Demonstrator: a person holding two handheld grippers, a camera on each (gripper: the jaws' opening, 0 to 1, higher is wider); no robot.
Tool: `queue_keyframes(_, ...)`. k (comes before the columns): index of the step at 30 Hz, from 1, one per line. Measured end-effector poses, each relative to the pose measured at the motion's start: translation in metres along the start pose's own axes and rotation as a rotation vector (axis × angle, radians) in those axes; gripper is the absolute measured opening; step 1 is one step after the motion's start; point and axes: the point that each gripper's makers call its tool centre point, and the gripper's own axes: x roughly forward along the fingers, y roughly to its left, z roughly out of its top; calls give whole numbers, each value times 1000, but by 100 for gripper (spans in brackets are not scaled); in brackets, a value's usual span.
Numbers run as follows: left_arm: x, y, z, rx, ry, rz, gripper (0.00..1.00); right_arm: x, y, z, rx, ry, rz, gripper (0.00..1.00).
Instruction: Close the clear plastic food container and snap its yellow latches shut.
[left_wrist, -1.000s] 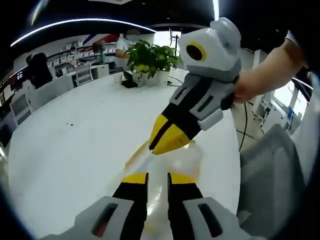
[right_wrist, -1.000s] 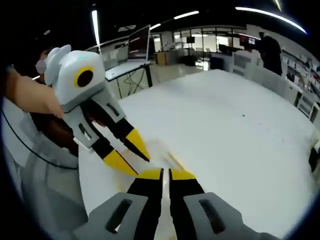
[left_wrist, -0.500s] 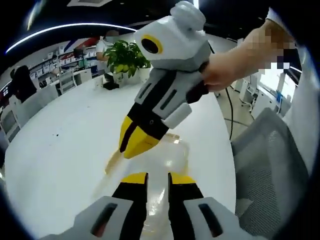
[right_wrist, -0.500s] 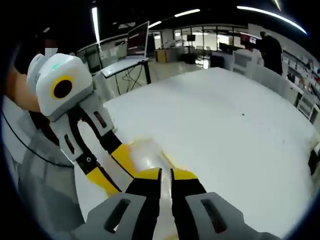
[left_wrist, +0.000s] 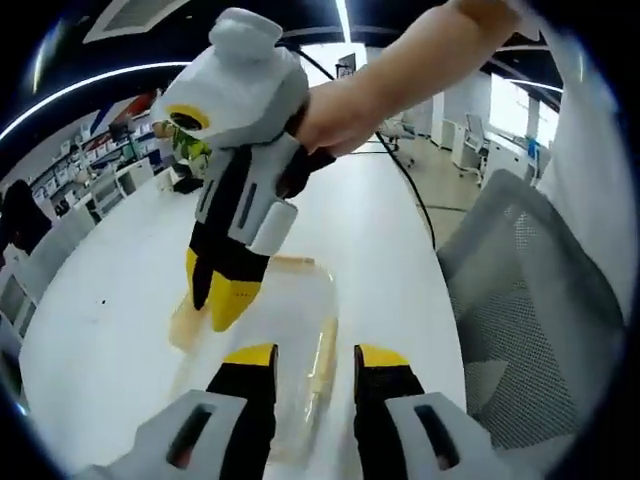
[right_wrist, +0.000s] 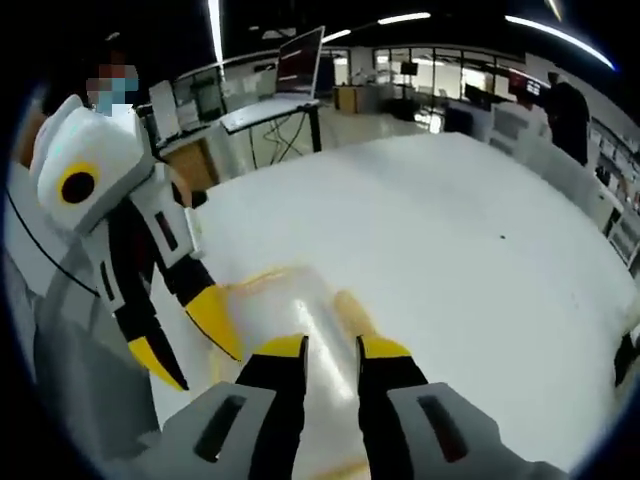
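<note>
the clear container (left_wrist: 275, 330) lies on the white counter (right_wrist: 440, 240), and both the left gripper (left_wrist: 313, 362) and right gripper (right_wrist: 330, 350) hover over it, jaws slightly parted and empty, likely poised to press its yellow latch (left_wrist: 322, 350).

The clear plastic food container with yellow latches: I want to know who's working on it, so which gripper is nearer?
Hard to separate. The right gripper points down at the clear plastic food container, and the left gripper is at its edge, jaws apart.
</note>
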Motion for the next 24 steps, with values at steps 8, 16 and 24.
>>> queue_keyframes(8, 6, 1, -1, 56, 14, 36, 24, 7, 1, 4, -56, 42, 89, 25)
queue_keyframes(16, 11, 6, -2, 111, 32, 72, 24, 14, 5, -2, -74, 134, 230, 29)
queue_keyframes(24, 16, 9, -7, 187, 67, 96, 24, 20, 7, -9, -58, 235, 388, 34)
